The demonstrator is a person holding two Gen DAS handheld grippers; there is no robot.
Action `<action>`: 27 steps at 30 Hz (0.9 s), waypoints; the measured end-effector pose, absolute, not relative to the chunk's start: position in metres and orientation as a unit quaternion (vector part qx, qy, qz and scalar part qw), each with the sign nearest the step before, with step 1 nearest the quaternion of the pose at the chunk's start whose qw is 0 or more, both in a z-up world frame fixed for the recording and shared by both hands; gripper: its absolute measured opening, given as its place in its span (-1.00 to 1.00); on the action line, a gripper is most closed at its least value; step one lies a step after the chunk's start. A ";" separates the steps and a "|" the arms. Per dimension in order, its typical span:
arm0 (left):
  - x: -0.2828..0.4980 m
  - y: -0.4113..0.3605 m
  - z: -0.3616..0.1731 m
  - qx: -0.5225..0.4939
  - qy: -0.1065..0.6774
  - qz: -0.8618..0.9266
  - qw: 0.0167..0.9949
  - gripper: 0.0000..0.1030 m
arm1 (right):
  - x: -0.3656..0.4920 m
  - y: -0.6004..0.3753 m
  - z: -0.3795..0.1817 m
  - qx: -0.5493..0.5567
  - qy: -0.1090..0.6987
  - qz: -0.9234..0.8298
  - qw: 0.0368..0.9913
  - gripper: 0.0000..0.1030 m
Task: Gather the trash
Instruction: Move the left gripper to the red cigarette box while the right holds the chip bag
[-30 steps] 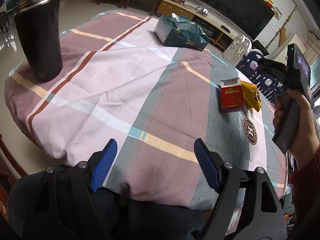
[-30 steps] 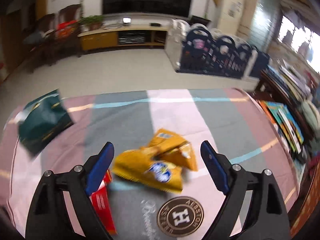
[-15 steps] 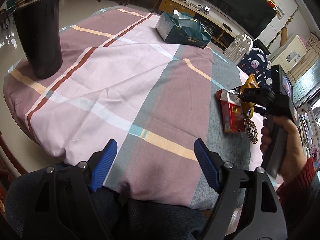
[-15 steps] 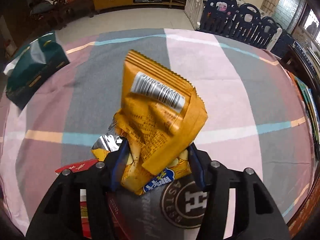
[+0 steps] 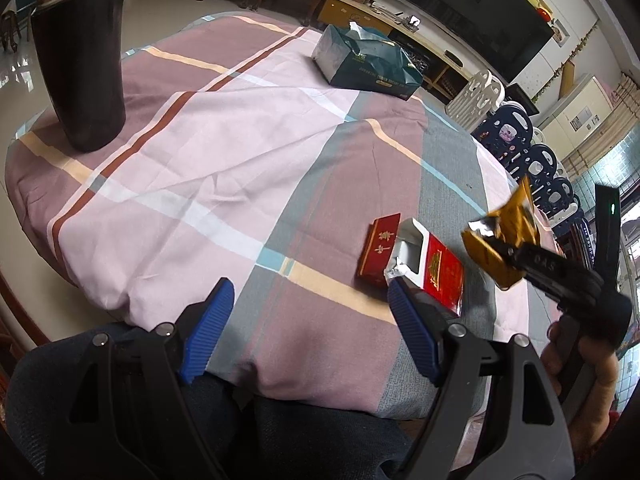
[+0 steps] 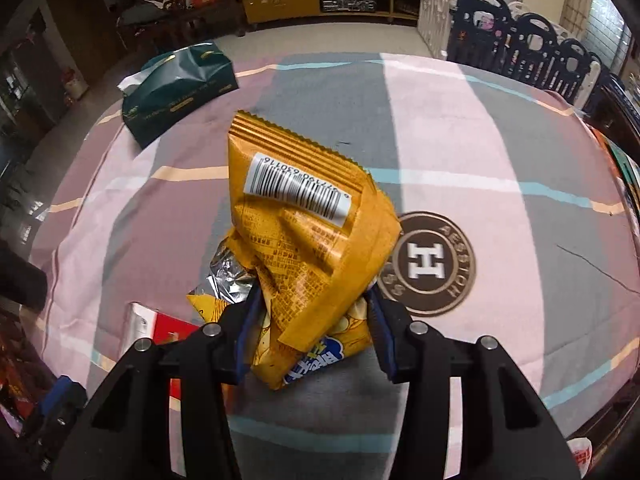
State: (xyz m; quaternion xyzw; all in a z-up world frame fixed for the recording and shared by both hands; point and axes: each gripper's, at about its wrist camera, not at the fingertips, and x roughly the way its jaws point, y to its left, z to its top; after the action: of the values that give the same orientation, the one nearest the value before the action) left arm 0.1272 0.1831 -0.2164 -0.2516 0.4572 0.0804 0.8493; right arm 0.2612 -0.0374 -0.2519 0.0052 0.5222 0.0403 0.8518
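Lifted since a second earlier, when it lay flat near the table's right edge, the yellow snack bag [image 6: 308, 248] was pinched low in the right gripper [image 6: 312, 320], seemingly clear of the cloth. Just beside it lay the red cigarette pack [image 5: 420, 264]. The left gripper [image 5: 308, 332], fingers spread and empty, hovered over the near edge. Crumpled foil could slip from so low a hold.

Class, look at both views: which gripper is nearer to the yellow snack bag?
Right. The right gripper is clamped on the yellow snack bag; the left gripper hangs open at the table edge, apart from it.
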 end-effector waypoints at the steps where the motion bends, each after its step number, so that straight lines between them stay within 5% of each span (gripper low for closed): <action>1: 0.127 0.183 -0.217 -0.253 0.457 0.080 0.849 0.55 | 0.259 -0.044 -0.255 0.010 0.524 0.036 0.851 -0.06; 18: 0.121 0.195 -0.216 -0.284 0.440 0.096 0.846 0.55 | 0.205 0.023 -0.267 -0.041 0.555 0.116 0.823 -0.06; 27: 0.125 0.194 -0.219 -0.285 0.451 0.084 0.842 0.61 | 0.193 -0.034 -0.245 -0.010 0.509 0.011 0.861 -0.06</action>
State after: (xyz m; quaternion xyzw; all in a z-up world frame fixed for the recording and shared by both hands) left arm 0.1252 0.1935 -0.2191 -0.2851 0.4508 0.0839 0.8417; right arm 0.1929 -0.0341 -0.2447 -0.0105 0.5088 0.0114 0.8607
